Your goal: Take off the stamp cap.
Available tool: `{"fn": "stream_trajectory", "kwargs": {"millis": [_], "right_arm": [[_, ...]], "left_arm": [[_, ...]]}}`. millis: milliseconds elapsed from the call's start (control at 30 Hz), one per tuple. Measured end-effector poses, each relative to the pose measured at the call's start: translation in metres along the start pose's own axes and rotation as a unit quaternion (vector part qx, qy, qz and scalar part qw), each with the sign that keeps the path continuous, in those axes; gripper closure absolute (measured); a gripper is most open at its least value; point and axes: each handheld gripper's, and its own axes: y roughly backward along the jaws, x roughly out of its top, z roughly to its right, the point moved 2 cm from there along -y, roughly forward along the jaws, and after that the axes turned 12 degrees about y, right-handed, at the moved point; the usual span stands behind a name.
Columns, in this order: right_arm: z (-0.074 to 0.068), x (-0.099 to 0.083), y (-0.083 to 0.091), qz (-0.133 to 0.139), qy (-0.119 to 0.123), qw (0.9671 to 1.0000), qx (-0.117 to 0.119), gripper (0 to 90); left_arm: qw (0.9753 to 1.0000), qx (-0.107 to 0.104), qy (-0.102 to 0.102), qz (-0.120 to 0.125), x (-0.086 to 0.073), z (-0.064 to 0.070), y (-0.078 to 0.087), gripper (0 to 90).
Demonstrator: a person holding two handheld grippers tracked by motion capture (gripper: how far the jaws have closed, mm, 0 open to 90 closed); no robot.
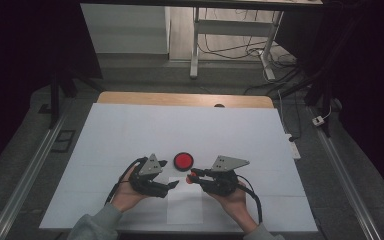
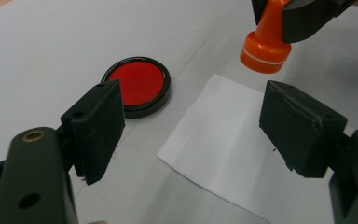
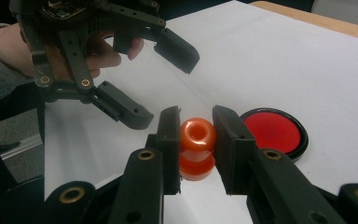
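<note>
The right gripper (image 3: 196, 144) is clamped on an orange stamp (image 3: 196, 148) at centre frame, above the paper (image 2: 242, 154). The left gripper (image 2: 191, 126) hangs wide apart, its 2 jaws empty. The ink pad (image 1: 183, 161) sits just above.
</note>
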Motion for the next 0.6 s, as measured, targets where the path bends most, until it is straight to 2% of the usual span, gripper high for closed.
{"fn": "stream_trajectory", "kwargs": {"millis": [600], "right_arm": [[-0.0012,-0.0004,-0.0019,-0.001,0.001,1.0,0.0,71.8]], "left_arm": [[0.9999,-0.014,-0.005,0.003,0.0024,0.0083,-0.0057,22.9]]}}
